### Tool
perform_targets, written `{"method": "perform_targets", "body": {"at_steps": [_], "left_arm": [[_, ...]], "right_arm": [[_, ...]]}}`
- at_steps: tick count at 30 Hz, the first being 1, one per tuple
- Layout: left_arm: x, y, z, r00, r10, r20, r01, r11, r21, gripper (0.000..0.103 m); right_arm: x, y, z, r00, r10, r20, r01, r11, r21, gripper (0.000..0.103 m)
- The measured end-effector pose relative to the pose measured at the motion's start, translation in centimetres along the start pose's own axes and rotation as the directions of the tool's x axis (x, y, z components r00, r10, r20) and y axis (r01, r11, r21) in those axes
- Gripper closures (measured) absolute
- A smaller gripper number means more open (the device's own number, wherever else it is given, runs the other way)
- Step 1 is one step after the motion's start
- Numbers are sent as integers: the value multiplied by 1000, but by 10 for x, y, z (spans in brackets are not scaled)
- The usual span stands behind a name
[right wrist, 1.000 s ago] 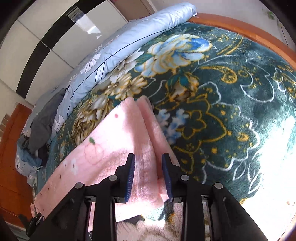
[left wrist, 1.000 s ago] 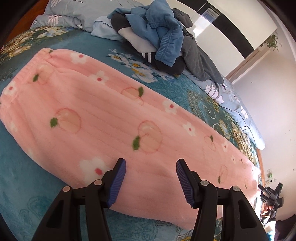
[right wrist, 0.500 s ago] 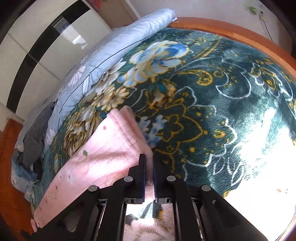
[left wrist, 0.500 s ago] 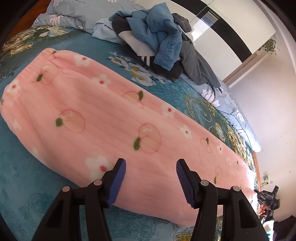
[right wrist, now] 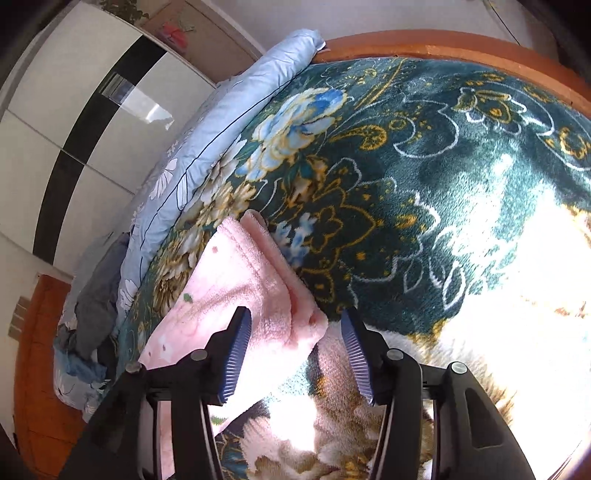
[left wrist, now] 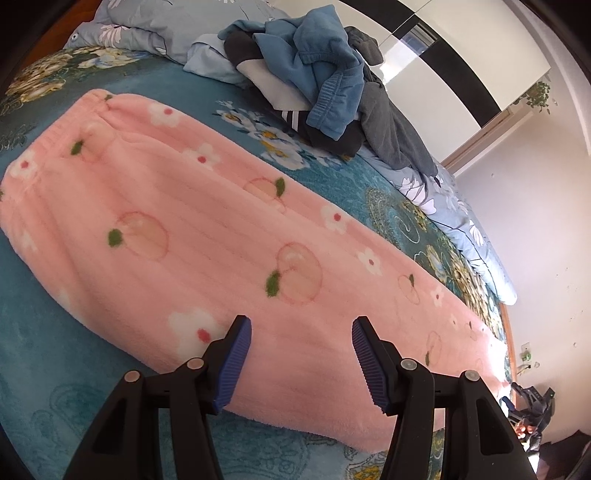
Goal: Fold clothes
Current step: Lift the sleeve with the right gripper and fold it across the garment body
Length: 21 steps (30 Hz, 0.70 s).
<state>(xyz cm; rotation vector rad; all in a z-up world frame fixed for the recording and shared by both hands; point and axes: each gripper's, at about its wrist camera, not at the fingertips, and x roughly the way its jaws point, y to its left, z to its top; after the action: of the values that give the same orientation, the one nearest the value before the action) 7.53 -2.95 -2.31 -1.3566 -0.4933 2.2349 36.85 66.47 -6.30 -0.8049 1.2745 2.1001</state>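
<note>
Nearest, the left gripper [left wrist: 301,356] hovers with its jaws spread over the near long edge of the pink fleece pajama pants [left wrist: 207,236], pinching nothing. The pants lie lengthwise on the teal floral blanket [left wrist: 44,369], folded once along their length so that 1 leg lies on the other, with the elastic waistband at the far left and the cuffs running off to the right. At the cuff end, the right gripper [right wrist: 295,349] has just been opening; its jaws now stand apart with the stacked cuffs [right wrist: 306,321] between them but not pressed by the pads.

So the first lengthwise fold looks done and laid flat. What seems left for this garment is folding it across, cuffs toward the waistband, perhaps twice.

Farther back, a heap of unfolded clothes [left wrist: 325,81], blue and grey, waits against the pale blue floral quilt [left wrist: 155,33], so most of the task remains.
</note>
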Motion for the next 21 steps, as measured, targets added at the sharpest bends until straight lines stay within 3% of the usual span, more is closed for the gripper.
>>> {"method": "perform_targets", "body": {"at_steps": [4,7,9,10,12,16,20,21], "left_arm": [[3,-6,-3,1000,20,-10,-19,999,30,42],[0,-15,-8,1000,27,-1,-27,998,55,42],[-4,-23,-13,1000,2,7,-2,998,67,42],[-6,-28,-15,1000,-11,10,10,997,74,42],[-9,-38,-19,999,-47,8,46,994,99,42],[3,-55,-32,997,-66,-50,73,985,155,40],[34,-57,-47,992,37,-118,-12,980,201,39],[31,-57,-48,994,25,-105,-4,980,201,39]], "right_arm": [[17,-4,-12,999,13,-33,-12,999,50,51],[22,2,-17,1000,22,-3,-21,998,54,50],[24,5,-17,999,31,13,-31,998,58,64],[24,7,-17,999,31,17,-32,998,63,80],[22,14,-16,999,34,38,-37,997,66,86],[1,50,-11,992,58,111,-57,998,-14,88],[-27,106,-8,979,122,166,-102,987,-125,88],[-33,124,-9,975,141,172,-112,980,-166,88]]}}
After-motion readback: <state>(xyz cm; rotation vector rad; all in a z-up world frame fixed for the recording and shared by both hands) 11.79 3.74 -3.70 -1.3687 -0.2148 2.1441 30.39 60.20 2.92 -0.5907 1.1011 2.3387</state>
